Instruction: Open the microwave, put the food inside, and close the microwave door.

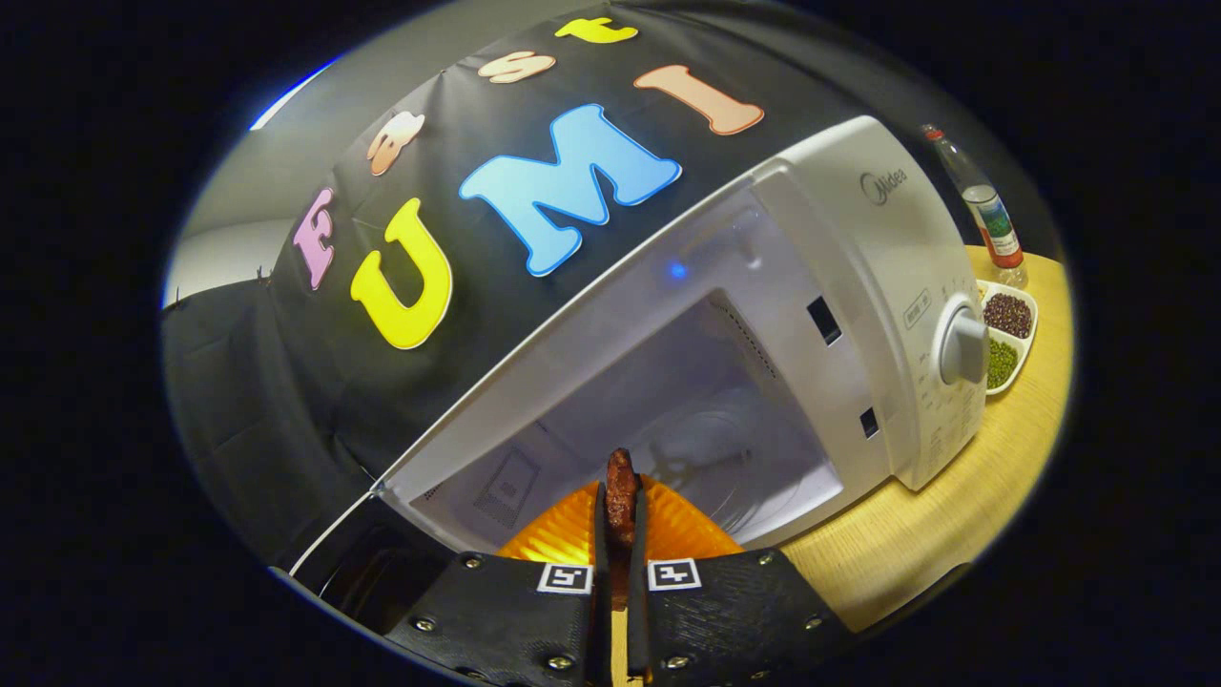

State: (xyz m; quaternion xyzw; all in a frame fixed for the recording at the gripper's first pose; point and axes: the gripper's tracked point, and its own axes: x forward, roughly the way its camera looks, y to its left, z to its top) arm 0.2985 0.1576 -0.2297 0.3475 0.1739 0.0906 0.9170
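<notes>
Microwave [858, 315] sits on the bench [916, 544] with its door [382, 563] swung open, cavity [687, 429] exposed just ahead of the fingers. Gripper [620, 534] fingers nearly pressed together, pinching a reddish-brown piece of food [621, 496] between them, over an orange plate [668, 530] at the cavity mouth. Bottle [987, 215] and a bean dish [1006, 334] beyond the microwave's dial [963, 345].

Wooden table [916, 544] with microwave [858, 315], bottle [987, 215] and bean dish [1009, 334]
</notes>
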